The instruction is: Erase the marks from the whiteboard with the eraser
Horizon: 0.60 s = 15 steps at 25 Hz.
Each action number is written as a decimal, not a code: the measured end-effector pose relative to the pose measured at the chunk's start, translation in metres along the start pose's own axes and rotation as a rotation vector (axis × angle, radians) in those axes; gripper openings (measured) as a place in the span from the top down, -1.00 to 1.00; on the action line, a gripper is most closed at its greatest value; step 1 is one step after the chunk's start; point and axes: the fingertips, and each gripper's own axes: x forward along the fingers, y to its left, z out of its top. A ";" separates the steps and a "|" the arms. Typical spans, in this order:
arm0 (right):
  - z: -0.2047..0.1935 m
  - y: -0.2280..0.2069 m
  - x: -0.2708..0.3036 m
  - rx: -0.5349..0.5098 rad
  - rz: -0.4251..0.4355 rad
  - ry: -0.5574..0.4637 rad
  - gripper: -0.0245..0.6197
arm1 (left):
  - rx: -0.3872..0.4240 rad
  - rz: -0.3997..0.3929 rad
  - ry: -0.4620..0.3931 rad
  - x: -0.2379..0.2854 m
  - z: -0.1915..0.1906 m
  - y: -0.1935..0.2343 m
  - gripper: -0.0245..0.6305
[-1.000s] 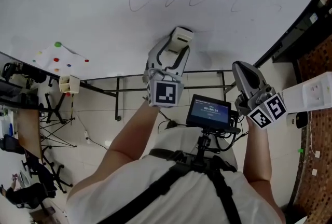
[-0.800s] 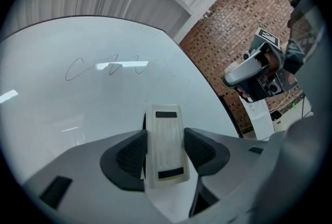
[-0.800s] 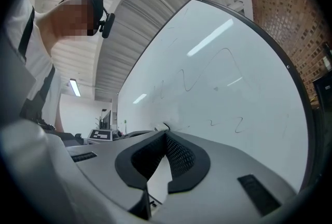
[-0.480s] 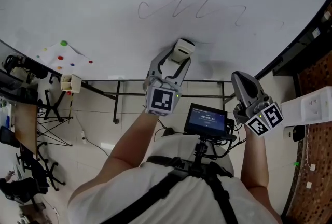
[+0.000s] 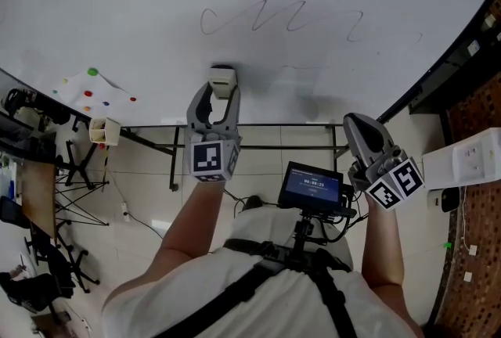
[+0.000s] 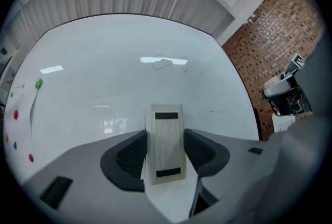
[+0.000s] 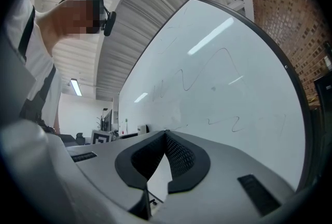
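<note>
A thin wavy pen line [image 5: 282, 16] runs across the middle of the whiteboard [image 5: 117, 0]. My left gripper [image 5: 221, 88] is shut on a pale rectangular eraser [image 5: 222, 79], which is held at the board's lower part, below and left of the line. In the left gripper view the eraser [image 6: 166, 142] stands upright between the jaws, with faint marks [image 6: 168, 62] further up the board. My right gripper [image 5: 358, 123] hangs off the board at the lower right. Its jaws meet at the tip with nothing between them, as the right gripper view [image 7: 166, 137] shows.
A sheet with coloured magnets [image 5: 94, 90] is fixed at the board's lower left, with a small cup [image 5: 103, 129] under it. The board's dark frame [image 5: 438, 66] runs along the right, beside a brick wall and a white socket box [image 5: 470, 152]. A small screen [image 5: 313, 186] sits on the person's chest.
My left gripper, with the eraser in it, has moved left and slightly down along the lower board. The right gripper has stayed almost still.
</note>
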 end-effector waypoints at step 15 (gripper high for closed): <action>0.007 -0.042 -0.047 0.008 -0.020 -0.022 0.91 | -0.019 -0.098 -0.048 0.034 0.022 -0.108 0.16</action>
